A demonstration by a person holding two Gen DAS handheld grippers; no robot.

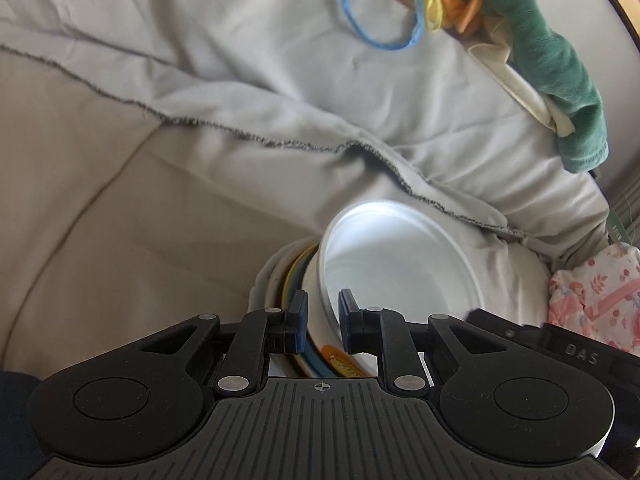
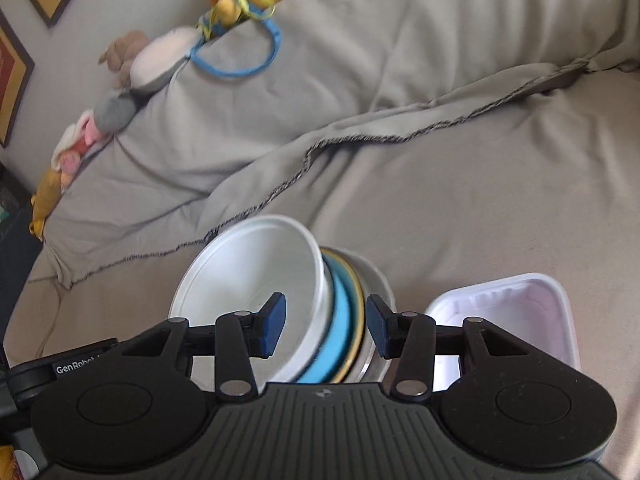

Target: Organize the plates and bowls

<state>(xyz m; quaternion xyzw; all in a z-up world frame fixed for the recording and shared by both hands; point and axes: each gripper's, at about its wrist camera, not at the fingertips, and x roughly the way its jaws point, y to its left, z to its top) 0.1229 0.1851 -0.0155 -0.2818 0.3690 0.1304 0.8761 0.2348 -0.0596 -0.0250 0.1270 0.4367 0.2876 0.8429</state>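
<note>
Your left gripper (image 1: 323, 322) has its jaws clenched on the wall of the white bowl (image 1: 400, 264), one blue pad inside the rim and one outside, with the bowl tipped so its opening faces away from you and to the right. Your right gripper (image 2: 326, 328) has its jaws set wider and clamped across the whole nested stack: one pad sits inside the white bowl (image 2: 256, 276), the other presses the outer side of the grey plate (image 2: 378, 280) at the back of the stack. Between the bowl and the grey plate you can see a blue plate (image 2: 340, 320) with a yellow rim, standing on edge against the bowl's underside. In the left wrist view the same plates show as thin coloured edges just left of the bowl, and an orange patch shows low between the pads; what it belongs to cannot be told. The stack is held up off the bed (image 2: 480, 200), which is covered by a beige sheet. Just right of the right gripper a white rectangular tub (image 2: 520, 308) rests open on the sheet. Farther out, a grey blanket (image 1: 280, 80) with a dark stitched hem lies rumpled across the bed. Beyond it sit soft toys (image 2: 156, 60), a blue loop of cord (image 2: 236, 60), and a green cloth (image 1: 560, 72).
</note>
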